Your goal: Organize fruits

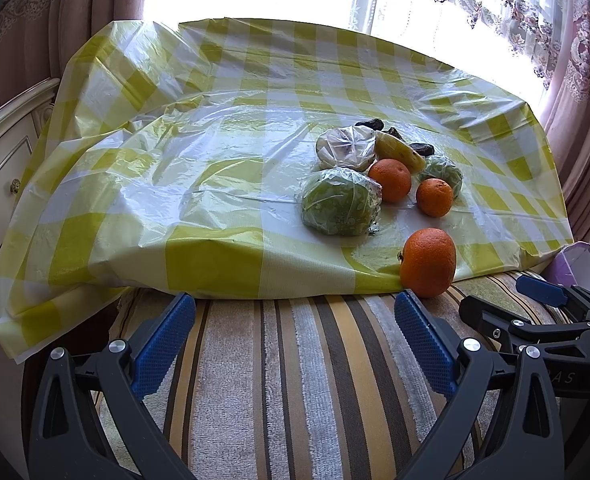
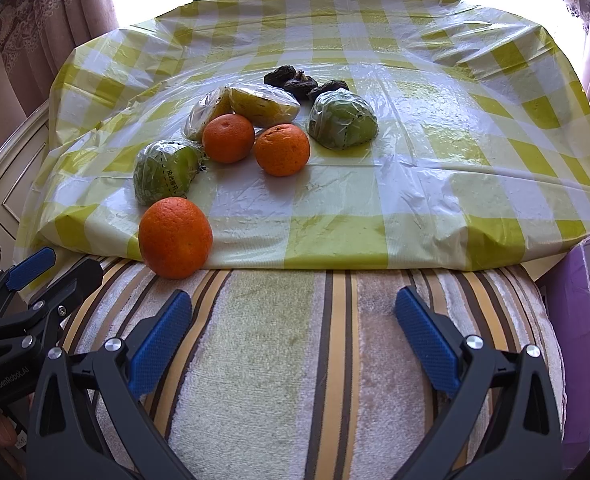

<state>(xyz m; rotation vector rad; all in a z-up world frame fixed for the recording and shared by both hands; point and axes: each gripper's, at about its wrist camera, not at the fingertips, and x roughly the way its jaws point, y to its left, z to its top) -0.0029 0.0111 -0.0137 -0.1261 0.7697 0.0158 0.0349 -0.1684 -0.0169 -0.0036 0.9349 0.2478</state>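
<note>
My left gripper (image 1: 295,336) and right gripper (image 2: 293,332) both hang spread wide and empty over the striped towel-like cloth (image 2: 263,360). The nearest round orange (image 2: 175,238) sits at the front edge of the yellow-checked plastic sheet (image 2: 435,140); the other fruits cluster behind, with bare sheet either side. The dark wrinkled pieces (image 2: 301,82) farthest back are hard to identify.
</note>
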